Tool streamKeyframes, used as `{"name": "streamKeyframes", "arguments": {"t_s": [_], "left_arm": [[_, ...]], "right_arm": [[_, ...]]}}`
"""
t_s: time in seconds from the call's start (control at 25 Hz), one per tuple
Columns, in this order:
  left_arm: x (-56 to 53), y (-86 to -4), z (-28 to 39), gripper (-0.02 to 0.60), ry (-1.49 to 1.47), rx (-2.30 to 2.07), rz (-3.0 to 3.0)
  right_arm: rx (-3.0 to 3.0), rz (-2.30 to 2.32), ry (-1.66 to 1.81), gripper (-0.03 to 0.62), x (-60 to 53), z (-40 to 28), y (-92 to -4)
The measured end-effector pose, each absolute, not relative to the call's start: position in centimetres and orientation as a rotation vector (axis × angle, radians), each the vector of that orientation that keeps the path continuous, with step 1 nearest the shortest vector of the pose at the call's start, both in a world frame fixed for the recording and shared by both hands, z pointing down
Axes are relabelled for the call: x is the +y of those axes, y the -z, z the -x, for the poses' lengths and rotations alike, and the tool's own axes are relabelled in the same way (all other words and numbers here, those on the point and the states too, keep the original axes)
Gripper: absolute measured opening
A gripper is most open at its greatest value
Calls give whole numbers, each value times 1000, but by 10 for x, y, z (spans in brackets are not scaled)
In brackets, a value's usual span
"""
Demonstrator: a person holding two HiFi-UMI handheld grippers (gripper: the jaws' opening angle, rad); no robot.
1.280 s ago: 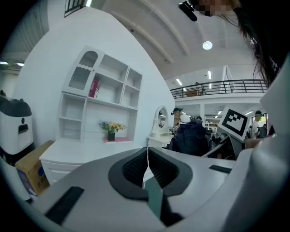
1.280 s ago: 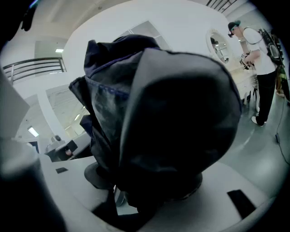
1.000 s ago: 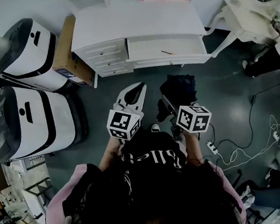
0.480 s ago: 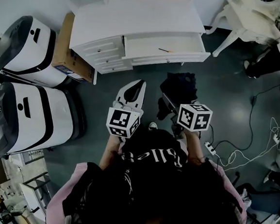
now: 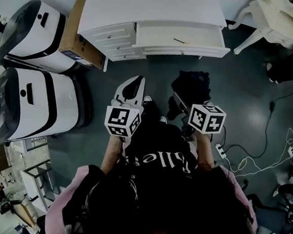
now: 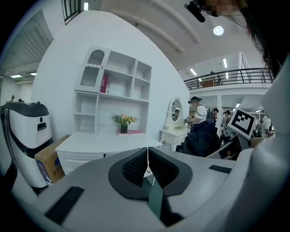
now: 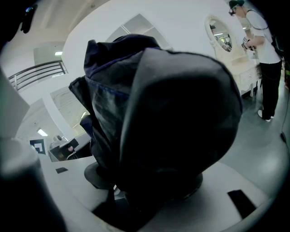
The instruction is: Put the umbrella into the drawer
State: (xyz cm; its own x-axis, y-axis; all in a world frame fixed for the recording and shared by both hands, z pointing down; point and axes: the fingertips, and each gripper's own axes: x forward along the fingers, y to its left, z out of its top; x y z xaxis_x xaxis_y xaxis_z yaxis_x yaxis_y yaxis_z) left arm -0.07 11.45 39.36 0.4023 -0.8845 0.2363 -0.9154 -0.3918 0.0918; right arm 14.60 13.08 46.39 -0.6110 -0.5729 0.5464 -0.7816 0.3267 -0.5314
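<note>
Clamping umbrella [image 7: 163, 113], right hand-held gripper [image 5: 180, 105], drawer [image 5: 158, 36] open

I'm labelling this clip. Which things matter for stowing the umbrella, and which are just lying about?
Job: umbrella, shut in the right gripper; open drawer; left gripper, jaws shut, empty.
Lying about: cardboard box; power strip; white machines.

You stand on a dark floor [image 5: 242, 76]; a white table [image 5: 146, 7] ahead, white-and-black machines [image 5: 40, 104] and a cardboard box [image 5: 75, 31] left.
</note>
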Motion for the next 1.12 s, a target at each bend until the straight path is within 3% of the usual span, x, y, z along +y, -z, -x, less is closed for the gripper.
{"name": "streamKeyframes", "arguments": {"t_s": [0.48,1.12], "left_arm": [[82,-412,-3,17,-338,-1542,-2478],[-73,-404,54,17,-254,-1516,-2507]], "right_arm": [[-2306,-1199,-1221,285,90,-134,-484],[-2255,-1214,-1195,285,-54,-83,-479]]}}
